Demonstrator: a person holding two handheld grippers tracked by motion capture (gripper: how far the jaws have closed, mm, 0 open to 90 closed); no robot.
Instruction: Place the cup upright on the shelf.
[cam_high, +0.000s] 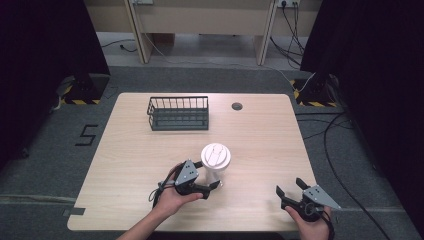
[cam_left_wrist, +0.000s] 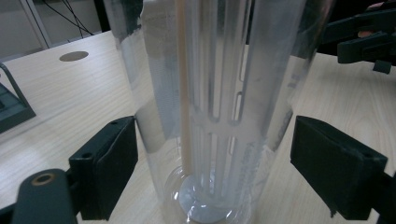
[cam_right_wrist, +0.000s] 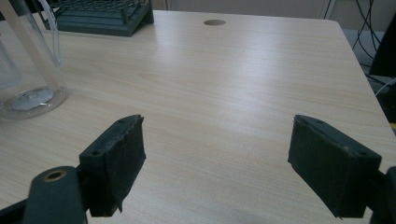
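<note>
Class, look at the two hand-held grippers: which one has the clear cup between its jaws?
The left hand-held gripper: its open jaws flank the clear cup, while the right hand-held gripper has bare table between its jaws.

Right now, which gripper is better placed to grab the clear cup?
Left. The left gripper is open with its jaws either side of the clear cup. The right gripper is open over bare table, well off to the side.

We see a clear plastic cup (cam_high: 216, 167) with a white lid (cam_high: 215, 155) standing upright near the table's (cam_high: 260, 145) middle, in front of a dark wire basket (cam_high: 178, 113).
</note>
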